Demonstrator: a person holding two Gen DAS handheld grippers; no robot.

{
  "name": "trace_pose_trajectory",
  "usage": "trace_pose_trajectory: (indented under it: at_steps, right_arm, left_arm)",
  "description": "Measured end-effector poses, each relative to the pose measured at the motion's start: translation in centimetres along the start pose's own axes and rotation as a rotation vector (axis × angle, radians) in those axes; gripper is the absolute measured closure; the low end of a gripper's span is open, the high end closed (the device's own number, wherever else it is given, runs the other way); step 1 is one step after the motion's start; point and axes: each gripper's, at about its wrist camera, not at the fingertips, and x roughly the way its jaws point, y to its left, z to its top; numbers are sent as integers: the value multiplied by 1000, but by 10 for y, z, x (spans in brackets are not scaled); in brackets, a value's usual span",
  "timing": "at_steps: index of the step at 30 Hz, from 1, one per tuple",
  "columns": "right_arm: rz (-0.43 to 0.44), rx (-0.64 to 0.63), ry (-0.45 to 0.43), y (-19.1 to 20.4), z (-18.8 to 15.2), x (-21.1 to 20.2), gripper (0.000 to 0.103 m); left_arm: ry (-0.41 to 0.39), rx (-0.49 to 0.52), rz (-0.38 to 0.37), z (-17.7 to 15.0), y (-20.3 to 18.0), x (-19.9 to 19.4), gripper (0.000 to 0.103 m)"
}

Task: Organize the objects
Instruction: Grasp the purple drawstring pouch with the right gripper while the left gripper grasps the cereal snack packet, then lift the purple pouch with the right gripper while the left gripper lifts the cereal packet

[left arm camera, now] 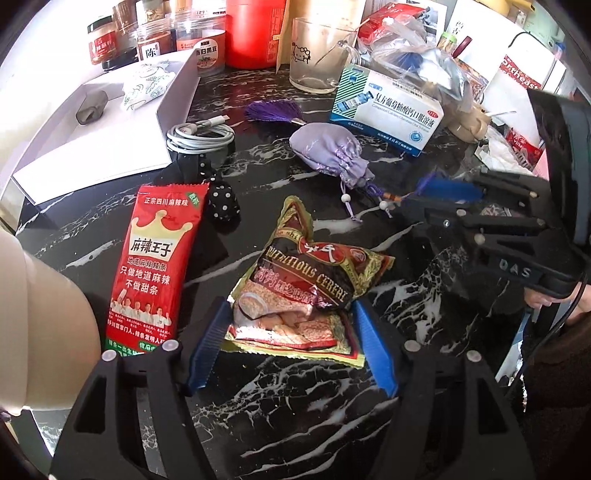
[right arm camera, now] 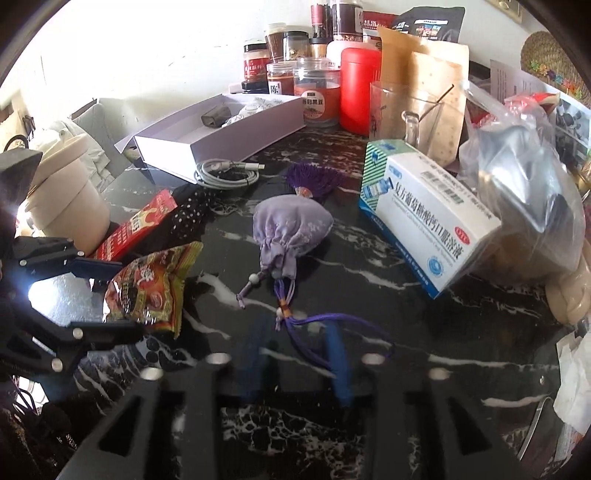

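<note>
My left gripper point(left arm camera: 291, 332) is open, its blue pads on either side of the near end of a crumpled cereal packet point(left arm camera: 310, 280) that lies on the black marble table point(left arm camera: 280, 406). The packet also shows in the right wrist view point(right arm camera: 151, 288), between the left gripper's fingers point(right arm camera: 96, 267). My right gripper point(right arm camera: 299, 339) is open around the purple cord point(right arm camera: 314, 325) of a lilac drawstring pouch point(right arm camera: 291, 229). The pouch point(left arm camera: 327, 147) and the right gripper point(left arm camera: 439, 190) show in the left wrist view. A red snack packet point(left arm camera: 155, 273) lies to the left.
An open white box point(left arm camera: 92, 125) with small items stands at the back left. A coiled white cable point(left arm camera: 201, 136), a purple tassel point(left arm camera: 273, 112), a medicine box point(left arm camera: 388, 110), a glass mug point(left arm camera: 319, 55), jars point(left arm camera: 207, 48), a red canister point(left arm camera: 255, 33) and a plastic bag point(right arm camera: 524, 184) crowd the back.
</note>
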Motion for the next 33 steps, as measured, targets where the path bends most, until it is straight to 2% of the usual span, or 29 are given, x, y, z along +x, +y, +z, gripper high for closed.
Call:
trace_pose_trajectory:
  at_steps: [1,10,17,22,23,28,33]
  right_arm:
    - [-2,-2,-7,1,3,1,42]
    - [10,-32,-71,10,38,20,38]
    - [27,-52,-34,10,59,49,38]
    - [6,-55,-15,10,65,61,38]
    - [-3,-50,-6,9,66,63,44]
    - [-8,-47,0,7,64,62,57]
    - [-10,-43,2,5,60,54,59]
  left_arm:
    - [3,-2,2,1,0,1,31]
    - [11,-12,-9,9,4,15,24]
    - [-5,-32,-13,18,7,20,24]
    - [-13,-45,-13,23,9,22,24]
    - [-18,-45,-12,23,10,23,27]
    - [-27,-23,-15,24,7,20,34]
    - [-34,-22,-19,24,6,16,36]
